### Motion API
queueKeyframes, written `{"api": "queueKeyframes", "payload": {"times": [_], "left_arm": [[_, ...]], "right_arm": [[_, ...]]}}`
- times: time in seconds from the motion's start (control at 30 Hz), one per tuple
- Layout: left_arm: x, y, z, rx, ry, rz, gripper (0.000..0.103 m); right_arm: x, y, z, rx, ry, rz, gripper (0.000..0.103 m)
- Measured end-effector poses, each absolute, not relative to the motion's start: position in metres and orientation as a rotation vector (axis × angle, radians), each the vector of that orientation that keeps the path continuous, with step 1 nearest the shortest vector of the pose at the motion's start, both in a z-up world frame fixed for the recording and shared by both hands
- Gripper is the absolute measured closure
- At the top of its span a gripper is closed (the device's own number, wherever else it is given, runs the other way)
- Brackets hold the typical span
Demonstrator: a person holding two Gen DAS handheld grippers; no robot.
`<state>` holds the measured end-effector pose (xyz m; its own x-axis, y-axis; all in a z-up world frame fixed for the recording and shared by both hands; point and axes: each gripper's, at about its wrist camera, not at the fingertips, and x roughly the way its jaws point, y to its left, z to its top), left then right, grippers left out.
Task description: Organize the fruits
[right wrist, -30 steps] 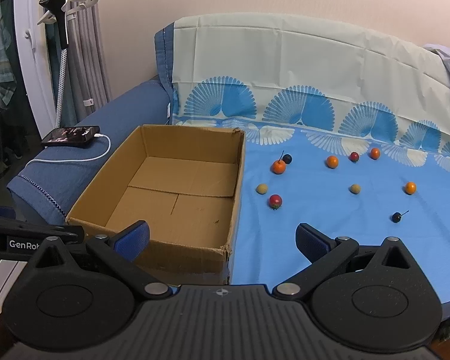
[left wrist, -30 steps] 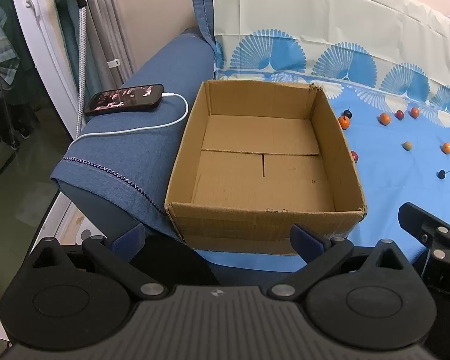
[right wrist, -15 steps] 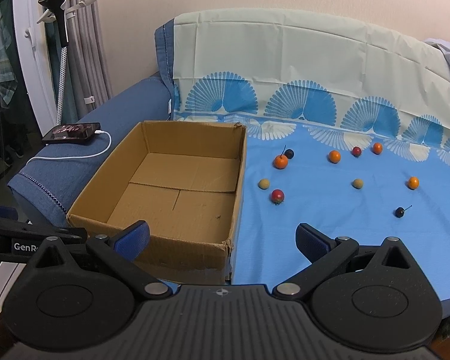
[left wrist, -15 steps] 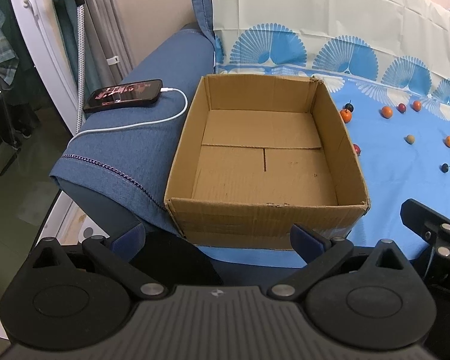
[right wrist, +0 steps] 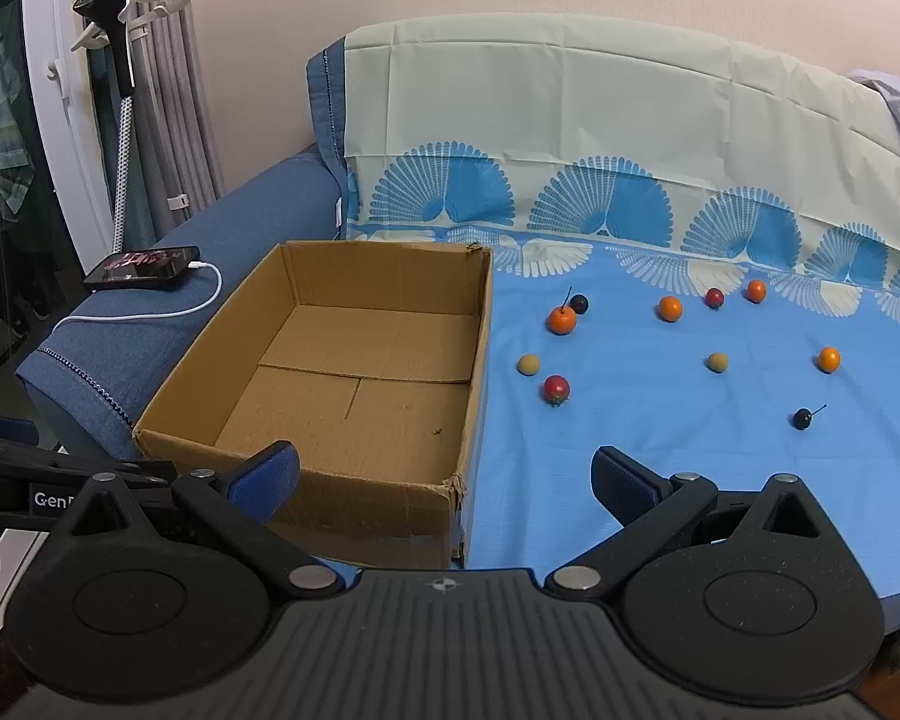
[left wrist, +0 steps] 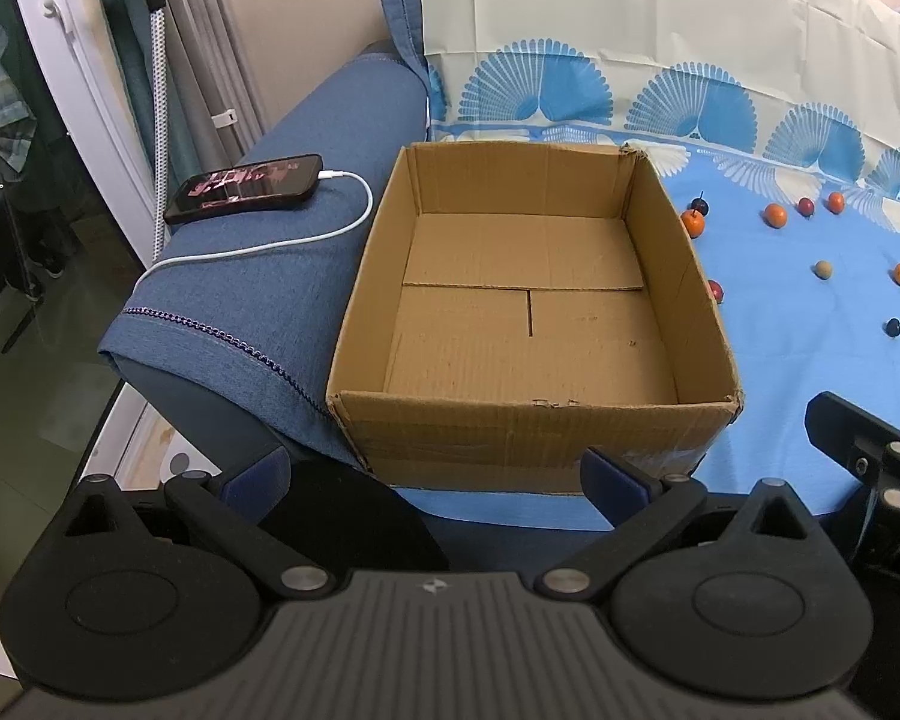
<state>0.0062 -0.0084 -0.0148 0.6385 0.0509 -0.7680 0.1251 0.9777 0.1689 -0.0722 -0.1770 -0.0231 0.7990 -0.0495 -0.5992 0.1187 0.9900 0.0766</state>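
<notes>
Both grippers hovering empty, jaws spread, ahead of a bare box and loose fruits.

The left gripper [left wrist: 435, 471] is facing the box [left wrist: 528, 420] just beyond its jaws; the right gripper [right wrist: 444, 474] is pointing between box and fruits [right wrist: 557, 389], which are lying ahead and to the right on the blue sheet [right wrist: 660, 456], the red one nearest. They are looking small, light, round and likely to roll, so pinching across the middle, gently, seems best.

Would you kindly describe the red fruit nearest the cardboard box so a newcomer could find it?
Start at the open cardboard box on the blue sheet. Just off its right wall lies the red fruit, beside a tan ball. It is the only red one there.
</notes>
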Motion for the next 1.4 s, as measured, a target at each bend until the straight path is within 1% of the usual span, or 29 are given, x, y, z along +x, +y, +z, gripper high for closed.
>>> {"api": "queueKeyframes", "payload": {"times": [0.37,0.6,0.83,0.87,1.03,1.13,1.27,1.4], "left_arm": [[0.01,-0.014,-0.017,0.241,0.882,-0.035,0.0],[0.026,-0.038,-0.013,0.252,0.907,-0.082,0.0],[0.062,-0.095,-0.007,0.248,0.924,-0.164,0.0],[0.067,-0.106,-0.007,0.233,0.929,-0.184,0.0],[0.099,-0.179,-0.012,0.227,0.966,-0.273,0.0],[0.12,-0.235,-0.027,0.289,0.971,-0.332,0.0],[0.153,-0.301,-0.067,0.294,0.967,-0.409,0.0],[0.185,-0.336,-0.117,0.267,0.987,-0.417,0.0]], "right_arm": [[-0.069,-0.183,-0.028,0.134,0.636,-0.082,0.001],[-0.07,-0.216,-0.031,0.196,0.602,-0.158,0.001],[-0.069,-0.295,-0.048,0.3,0.499,-0.318,0.001],[-0.067,-0.304,-0.052,0.313,0.539,-0.353,0.001],[-0.057,-0.377,-0.08,0.358,0.572,-0.518,0.001],[-0.046,-0.425,-0.104,0.379,0.576,-0.615,0.001],[-0.026,-0.484,-0.143,0.422,0.603,-0.708,0.001],[0.008,-0.537,-0.181,0.493,0.68,-0.724,0.001]]}}
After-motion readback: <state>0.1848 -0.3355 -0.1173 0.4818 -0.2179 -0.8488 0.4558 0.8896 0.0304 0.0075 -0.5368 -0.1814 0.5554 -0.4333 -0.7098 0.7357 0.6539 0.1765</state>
